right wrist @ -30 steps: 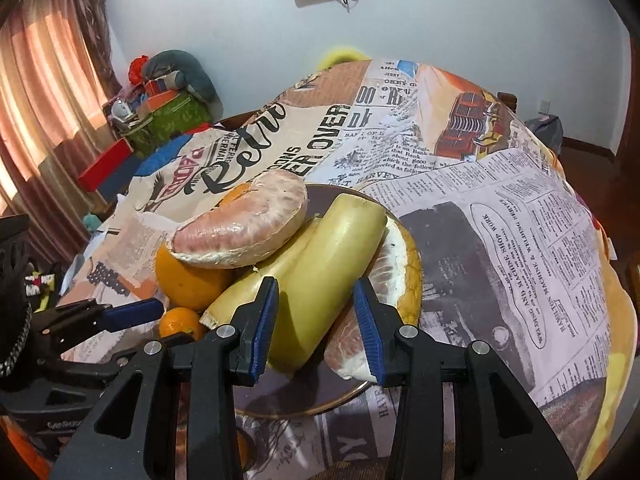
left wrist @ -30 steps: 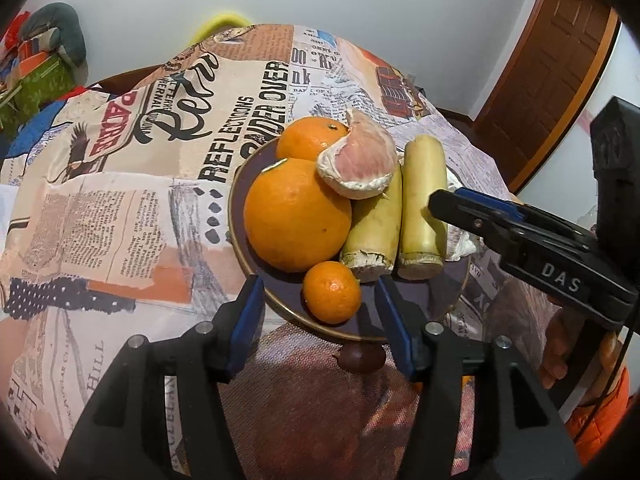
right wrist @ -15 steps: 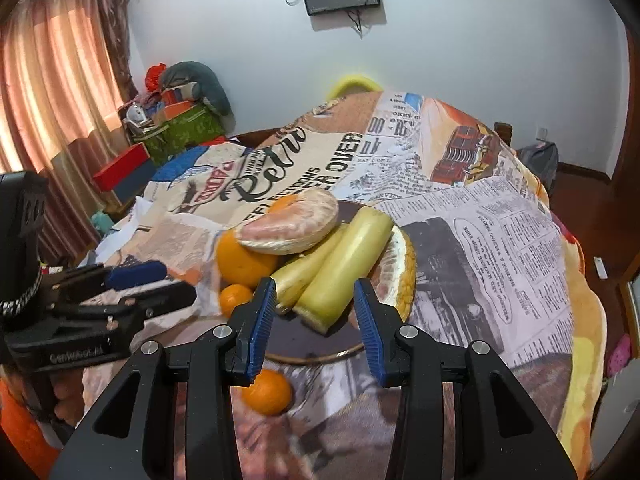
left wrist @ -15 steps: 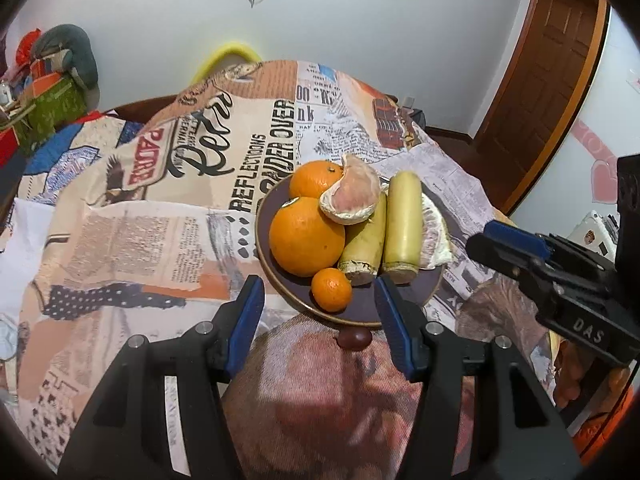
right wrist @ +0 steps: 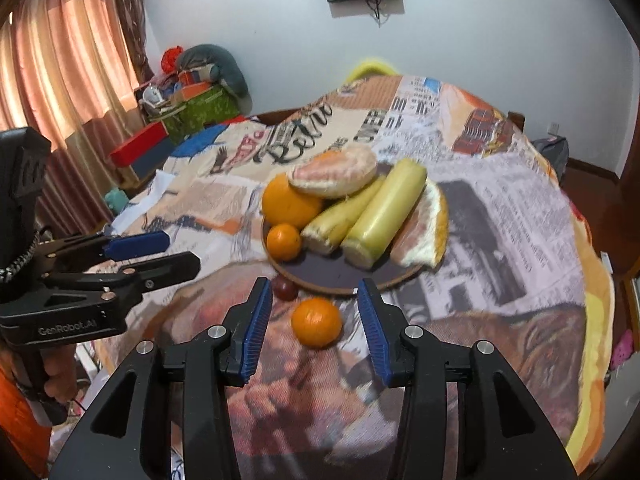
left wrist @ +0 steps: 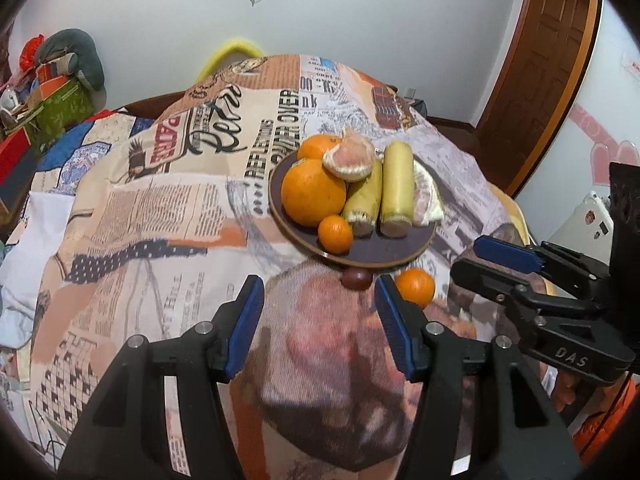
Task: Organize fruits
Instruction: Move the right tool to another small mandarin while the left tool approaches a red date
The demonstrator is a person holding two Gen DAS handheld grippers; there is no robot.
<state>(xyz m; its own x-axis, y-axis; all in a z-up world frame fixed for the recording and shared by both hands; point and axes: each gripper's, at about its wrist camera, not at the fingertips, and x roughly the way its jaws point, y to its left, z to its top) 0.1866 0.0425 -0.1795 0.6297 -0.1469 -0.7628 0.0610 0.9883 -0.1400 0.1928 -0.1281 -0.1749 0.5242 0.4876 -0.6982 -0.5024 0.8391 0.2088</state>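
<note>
A dark round plate [left wrist: 400, 250] [right wrist: 332, 274] on the newspaper-print cloth holds a big orange [left wrist: 313, 193], a small tangerine [left wrist: 335, 234], two pale yellow stalks [left wrist: 397, 188], and peeled pomelo pieces [left wrist: 350, 158]. A loose tangerine [left wrist: 415, 288] [right wrist: 317, 322] and a small dark red fruit [left wrist: 355, 279] [right wrist: 285, 288] lie on the cloth just in front of the plate. My left gripper [left wrist: 320, 320] is open and empty, short of the dark fruit. My right gripper [right wrist: 316, 326] is open, its fingertips on either side of the loose tangerine, not touching.
The table [left wrist: 160, 208] drops off at its edges all round. A pile of bags and boxes [right wrist: 192, 100] stands at the back left by the curtain. A wooden door [left wrist: 540, 80] is at the right. Each gripper shows in the other's view.
Both grippers have pulled back and up from the plate. The whole plate and the loose tangerine and dark fruit in front of it have come into view.
</note>
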